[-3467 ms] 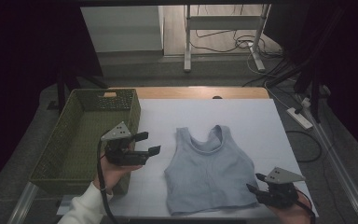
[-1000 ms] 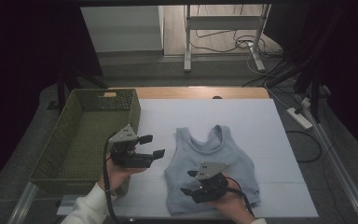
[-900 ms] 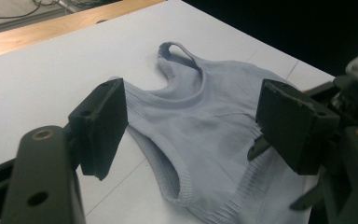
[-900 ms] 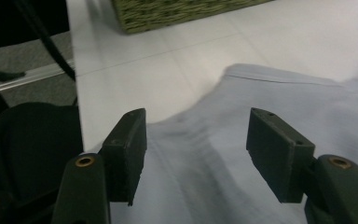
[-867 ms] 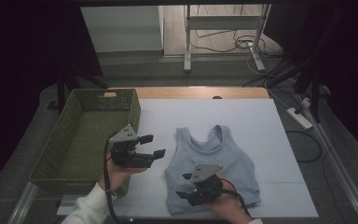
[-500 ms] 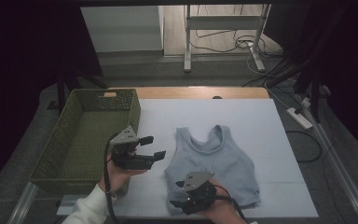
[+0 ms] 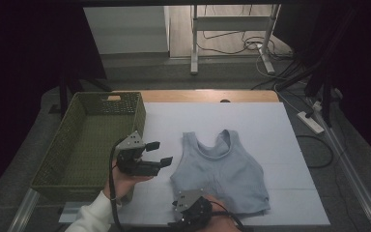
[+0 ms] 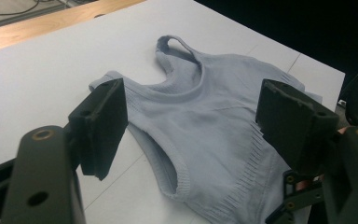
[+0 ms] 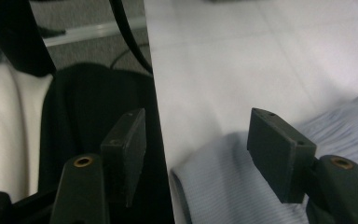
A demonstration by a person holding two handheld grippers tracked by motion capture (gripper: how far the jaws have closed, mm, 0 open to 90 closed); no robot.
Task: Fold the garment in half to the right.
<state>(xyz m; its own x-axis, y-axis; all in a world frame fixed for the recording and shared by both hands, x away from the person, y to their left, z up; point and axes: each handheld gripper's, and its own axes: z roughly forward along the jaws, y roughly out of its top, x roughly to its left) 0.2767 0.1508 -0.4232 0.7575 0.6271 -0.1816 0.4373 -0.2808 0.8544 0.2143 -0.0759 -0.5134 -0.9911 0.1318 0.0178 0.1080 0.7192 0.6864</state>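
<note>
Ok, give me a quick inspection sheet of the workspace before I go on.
Surface: white table top, flat, with a wooden strip along its far edge.
Job's things: pale blue tank top lying flat, straps toward the far edge; green basket at the table's left side, nothing seen inside.
Clutter: nothing seen.
Tools: left tool open, hovering between basket and top; right tool open at the top's near left hem corner, nothing pinched.
Cables: a cable trails from each tool; loose cables and a power strip on the floor.
Surroundings: dark room, a metal stand beyond the table.
</note>
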